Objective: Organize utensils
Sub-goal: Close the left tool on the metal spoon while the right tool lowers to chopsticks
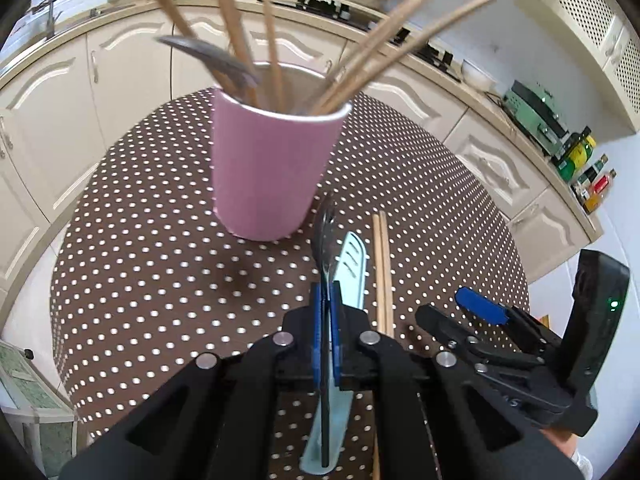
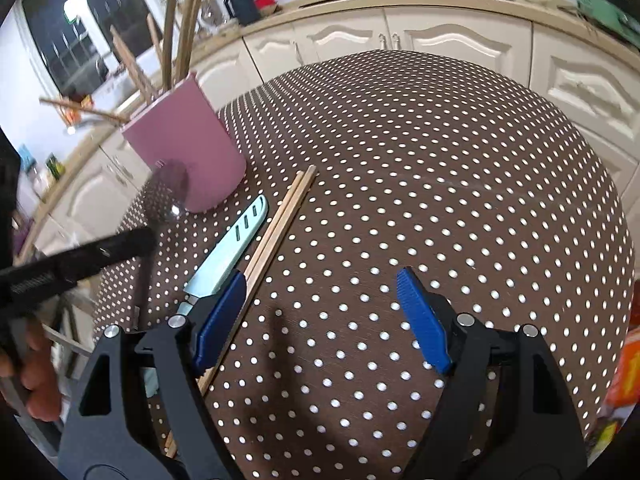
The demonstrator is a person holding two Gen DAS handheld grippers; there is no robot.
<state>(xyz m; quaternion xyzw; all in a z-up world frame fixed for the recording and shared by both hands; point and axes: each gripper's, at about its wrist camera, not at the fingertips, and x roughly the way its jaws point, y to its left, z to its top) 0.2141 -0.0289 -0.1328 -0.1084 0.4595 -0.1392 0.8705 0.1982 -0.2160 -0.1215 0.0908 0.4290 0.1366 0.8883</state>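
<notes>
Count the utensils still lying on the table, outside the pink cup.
3: a light blue knife and a pair of two chopsticks beside it on the table. The left gripper holds a spoon; its body may hide more.

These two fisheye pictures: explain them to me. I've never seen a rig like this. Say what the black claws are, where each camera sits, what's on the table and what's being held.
There is no robot here. A person holds a two-fingered gripper in each hand, each carrying a camera that looks along its fingers.

The left gripper is shut on a dark spoon, seen edge-on in its own view. The right gripper is open and holds nothing.

On the dotted tablecloth stand a pink cup holding wooden chopsticks and a metal utensil. Beside it lie a light blue knife and a pair of chopsticks.

A hand shows at the right view's left edge.
</notes>
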